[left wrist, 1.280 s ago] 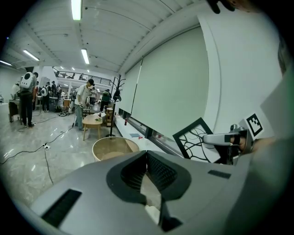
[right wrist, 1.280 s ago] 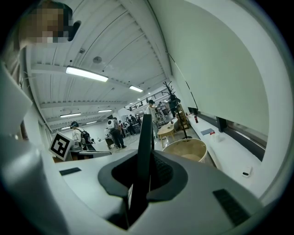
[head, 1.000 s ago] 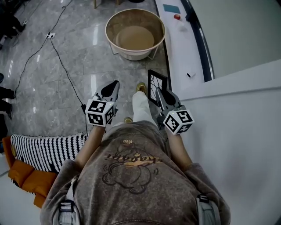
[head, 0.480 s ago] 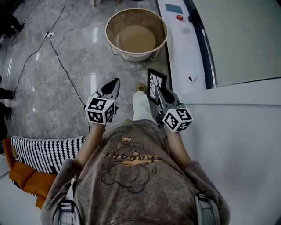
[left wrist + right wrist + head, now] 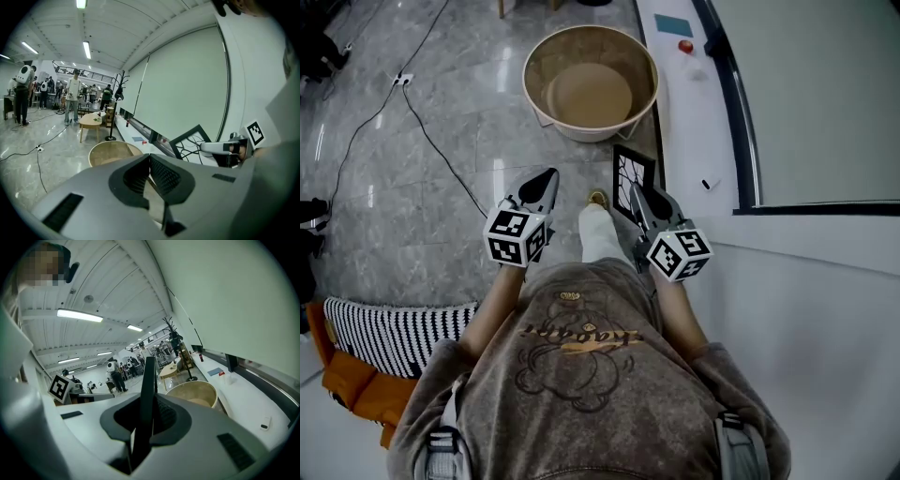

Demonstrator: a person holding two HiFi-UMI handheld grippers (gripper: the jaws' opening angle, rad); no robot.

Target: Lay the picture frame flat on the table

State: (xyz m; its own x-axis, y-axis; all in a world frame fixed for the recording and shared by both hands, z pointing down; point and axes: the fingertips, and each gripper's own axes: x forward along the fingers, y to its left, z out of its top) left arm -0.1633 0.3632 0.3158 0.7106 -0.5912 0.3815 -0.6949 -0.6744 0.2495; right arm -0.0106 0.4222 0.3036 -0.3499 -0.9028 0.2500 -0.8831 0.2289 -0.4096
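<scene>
The right tongs (image 5: 639, 194) clamp the frame (image 5: 633, 173) by its edge, upright over the floor and beside the white desk (image 5: 806, 309). The left tongs (image 5: 546, 180) are closed on nothing.

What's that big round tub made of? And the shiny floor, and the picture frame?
The tub looks like pale wood or bamboo, with plain matt tan walls, though it could be plastic. The floor seems to be polished grey stone or tile: it has veins and bright reflections. The picture frame has a thin matt black edge, wood or plastic; I cannot tell which.
</scene>
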